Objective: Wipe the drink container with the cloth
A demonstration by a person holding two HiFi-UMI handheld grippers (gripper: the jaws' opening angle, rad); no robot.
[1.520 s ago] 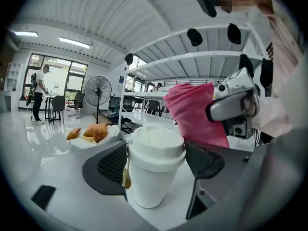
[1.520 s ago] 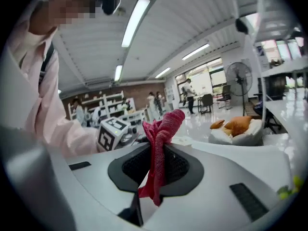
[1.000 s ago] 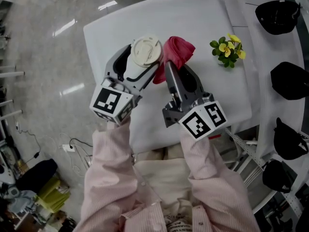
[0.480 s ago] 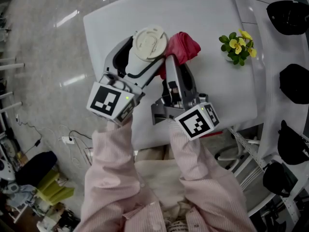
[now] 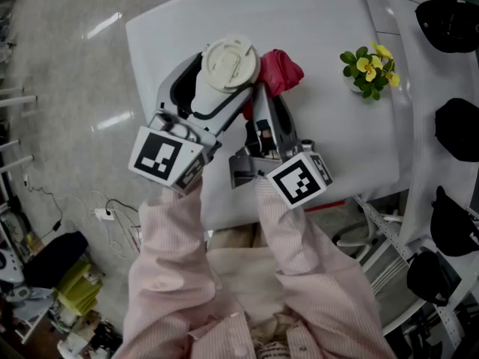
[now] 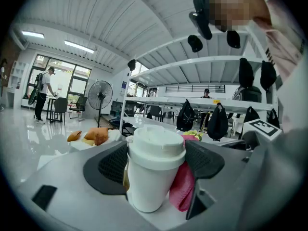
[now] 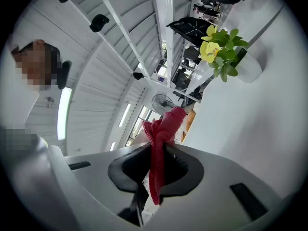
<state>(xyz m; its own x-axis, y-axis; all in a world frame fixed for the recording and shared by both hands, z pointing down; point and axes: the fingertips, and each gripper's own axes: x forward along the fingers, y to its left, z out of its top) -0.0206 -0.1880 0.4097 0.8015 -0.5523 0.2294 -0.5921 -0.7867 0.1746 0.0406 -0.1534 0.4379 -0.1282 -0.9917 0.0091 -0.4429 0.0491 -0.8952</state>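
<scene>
- White and lidded, the drink container [image 5: 227,72] sits between the jaws of my left gripper [image 5: 221,87], which are closed on its sides just below the lid [image 5: 228,60]. I hold it over the left part of the white worktop [image 5: 322,28].
- In my left gripper view the drink container [image 6: 153,177] stands upright between the two dark pads of the left gripper [image 6: 156,165], one pad close on either side.
- My right gripper [image 5: 262,109] lies just right of the left one, its jaws pinching the red cloth [image 5: 279,72].
- In the right gripper view the cloth [image 7: 162,138] is a thin fold squeezed between the pads of the right gripper [image 7: 156,165]. A bunched end sticks out past the tips and a short tail hangs back inside.
- Seen from the left gripper, the cloth [image 6: 183,189] rests against the container's right side, just beside the pad there. In the head view its bunch touches the lid's right edge.
- A small plant with yellow flowers [image 5: 367,67] stands on the worktop well to the right, apart from both grippers; it also shows in the right gripper view [image 7: 219,44].
- My pink striped sleeves [image 5: 179,275] run back from both grippers.
</scene>
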